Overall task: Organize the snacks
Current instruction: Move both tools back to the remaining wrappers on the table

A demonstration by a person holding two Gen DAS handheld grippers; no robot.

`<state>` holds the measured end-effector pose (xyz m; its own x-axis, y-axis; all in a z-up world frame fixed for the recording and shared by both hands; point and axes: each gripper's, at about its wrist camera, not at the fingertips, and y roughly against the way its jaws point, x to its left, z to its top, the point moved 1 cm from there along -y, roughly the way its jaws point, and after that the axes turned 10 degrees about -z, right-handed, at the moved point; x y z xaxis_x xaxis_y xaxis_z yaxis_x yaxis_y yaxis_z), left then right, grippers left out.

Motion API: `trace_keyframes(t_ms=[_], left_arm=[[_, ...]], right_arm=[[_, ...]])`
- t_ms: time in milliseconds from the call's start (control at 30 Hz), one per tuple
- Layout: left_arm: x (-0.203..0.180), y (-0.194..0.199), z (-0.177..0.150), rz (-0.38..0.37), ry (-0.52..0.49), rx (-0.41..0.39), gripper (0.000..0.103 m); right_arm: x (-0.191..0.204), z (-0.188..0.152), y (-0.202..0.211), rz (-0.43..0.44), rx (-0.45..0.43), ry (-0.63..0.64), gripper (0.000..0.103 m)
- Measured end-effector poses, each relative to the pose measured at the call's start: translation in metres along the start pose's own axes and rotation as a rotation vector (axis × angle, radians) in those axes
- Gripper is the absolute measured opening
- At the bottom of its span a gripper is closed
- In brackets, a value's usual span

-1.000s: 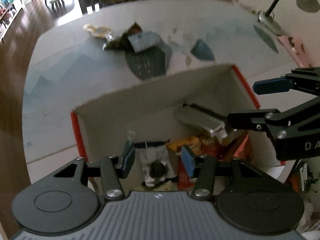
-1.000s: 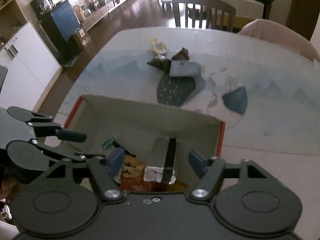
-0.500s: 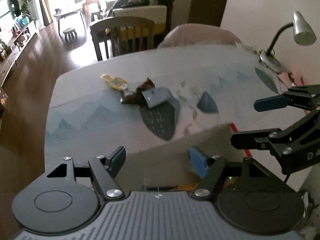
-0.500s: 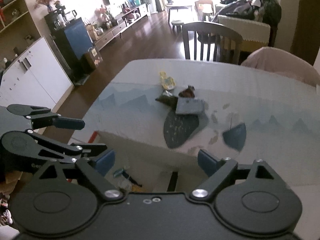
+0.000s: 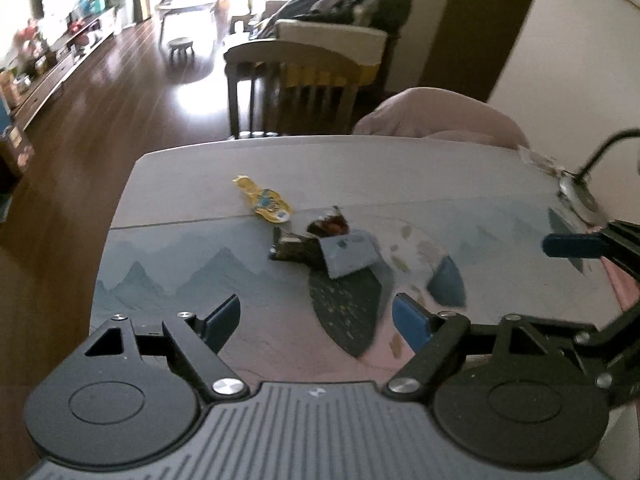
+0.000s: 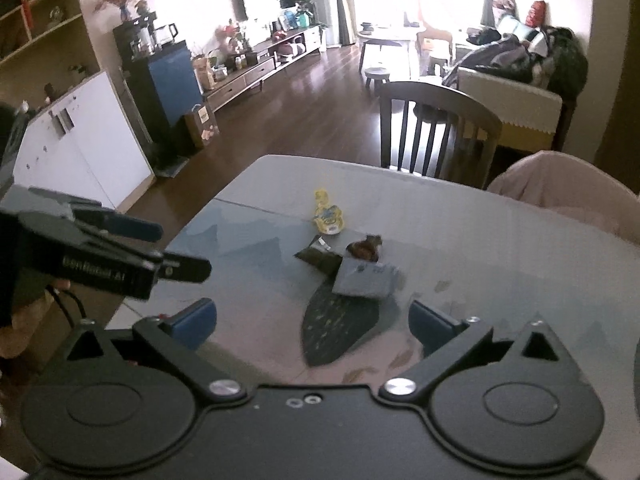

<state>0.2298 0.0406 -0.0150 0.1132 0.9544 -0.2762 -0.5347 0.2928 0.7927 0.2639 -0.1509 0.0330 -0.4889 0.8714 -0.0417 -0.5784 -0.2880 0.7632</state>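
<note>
Several snacks lie in a cluster mid-table: a yellow packet [image 5: 264, 200] [image 6: 327, 216], a dark green wrapper [image 5: 294, 249] [image 6: 318, 257], a brown snack [image 5: 329, 226] [image 6: 365, 247] and a grey-blue packet [image 5: 349, 254] [image 6: 366, 279]. My left gripper [image 5: 318, 320] is open and empty, raised above the table short of the cluster. My right gripper [image 6: 314, 322] is open and empty too, beside it. The snack box is out of view below both cameras.
The table [image 5: 180, 184] carries a blue mountain-print mat [image 5: 168, 272]. A desk lamp base [image 5: 578, 196] stands at the right edge. A wooden chair [image 6: 436, 128] and a pink-covered chair [image 6: 560, 184] stand at the far side.
Both grippers have lifted up out of the cardboard box, and the views have tilted up to the table. The box with its snacks has dropped out of sight.
</note>
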Motion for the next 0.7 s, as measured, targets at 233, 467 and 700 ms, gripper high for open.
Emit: trace_keyframes(t_ms=[233,467,700], left_arm=[[0.018,-0.048,0.047,0.066,0.121,0.092,0.083],[0.033,-0.102,0.083,0.101,0.218,0.151,0.083],[0.051,-0.165,0.093,0.145,0.321,0.227,0.083]], right_arm=[[-0.015,0.021,-0.047,0.024,0.036,0.143,0.103],[-0.033,0.042,-0.103,0.016,0.061,0.233,0.102],[-0.034,0.030,-0.168,0.030,0.133,0.386,0.100]])
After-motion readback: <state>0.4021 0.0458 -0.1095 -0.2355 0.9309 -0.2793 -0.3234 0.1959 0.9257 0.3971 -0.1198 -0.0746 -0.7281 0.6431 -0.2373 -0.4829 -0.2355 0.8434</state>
